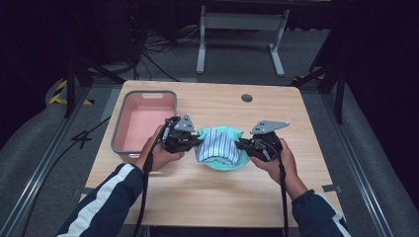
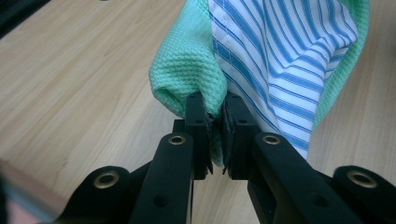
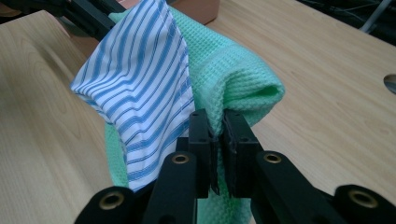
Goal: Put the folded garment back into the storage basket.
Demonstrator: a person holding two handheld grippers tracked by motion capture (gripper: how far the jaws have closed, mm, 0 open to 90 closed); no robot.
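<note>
A mint-green waffle-weave cloth hangs between the two grippers over the middle of the table, with a blue-and-white striped cloth draped in it. My left gripper is shut on the green cloth's left edge; its jaws pinch the fold, with the striped cloth just to the right. My right gripper is shut on the green cloth's right edge, and the striped cloth hangs to the left of its jaws. Both cloths sag toward the table.
A pink tub with a grey rim stands at the table's left side, just behind my left hand. A round cable hole sits in the tabletop at the back. A white table frame stands on the floor beyond.
</note>
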